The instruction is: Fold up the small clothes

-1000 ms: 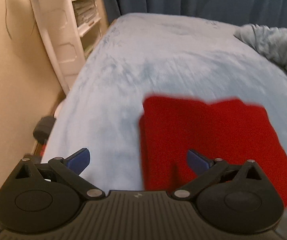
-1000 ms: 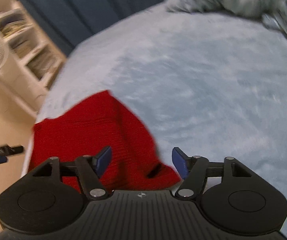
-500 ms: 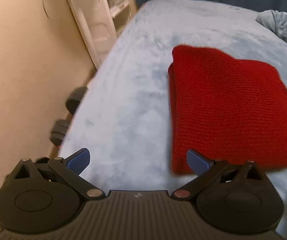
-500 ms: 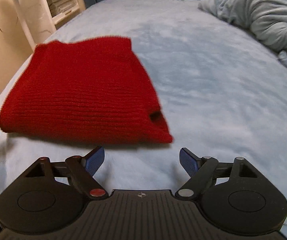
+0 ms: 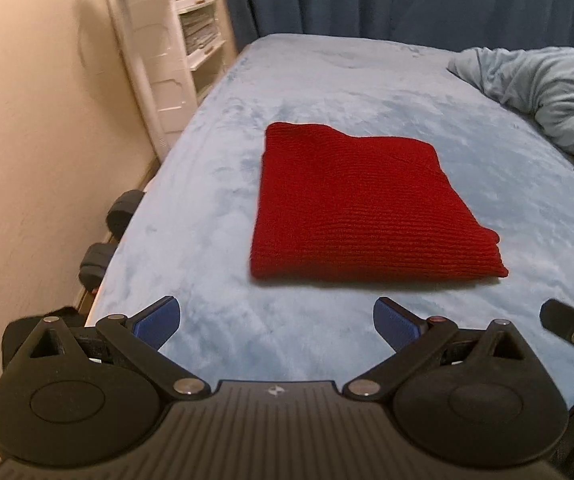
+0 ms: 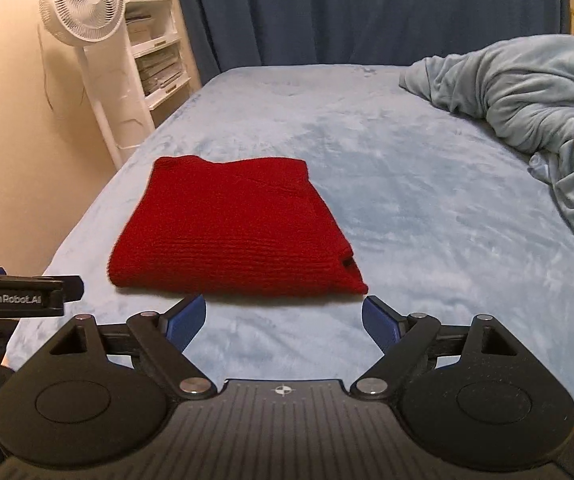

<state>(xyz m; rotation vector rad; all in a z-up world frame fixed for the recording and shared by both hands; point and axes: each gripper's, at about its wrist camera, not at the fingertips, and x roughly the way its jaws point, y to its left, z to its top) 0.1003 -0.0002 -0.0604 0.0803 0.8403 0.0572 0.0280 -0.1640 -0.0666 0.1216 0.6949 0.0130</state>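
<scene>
My right gripper stands released, nothing between its blue pads; the jaws have just been opening. My left gripper is likewise spread wide and empty. Both hang above the near edge of the bed, clear of the cloth.

From the right gripper, the red knit garment lies at about 11 o'clock, its near hem just ahead of the fingertips. From the left gripper the same garment sits at about 1 o'clock, a bit farther off. I judge the right gripper the nearer.

The garment rests flat as a folded, roughly square packet. Its near edge runs 9-to-3 across both views; its slightly longer axis seems to run 6-to-12, away from me. A small loose corner shows at its near right. The folding looks essentially done to me.
</scene>
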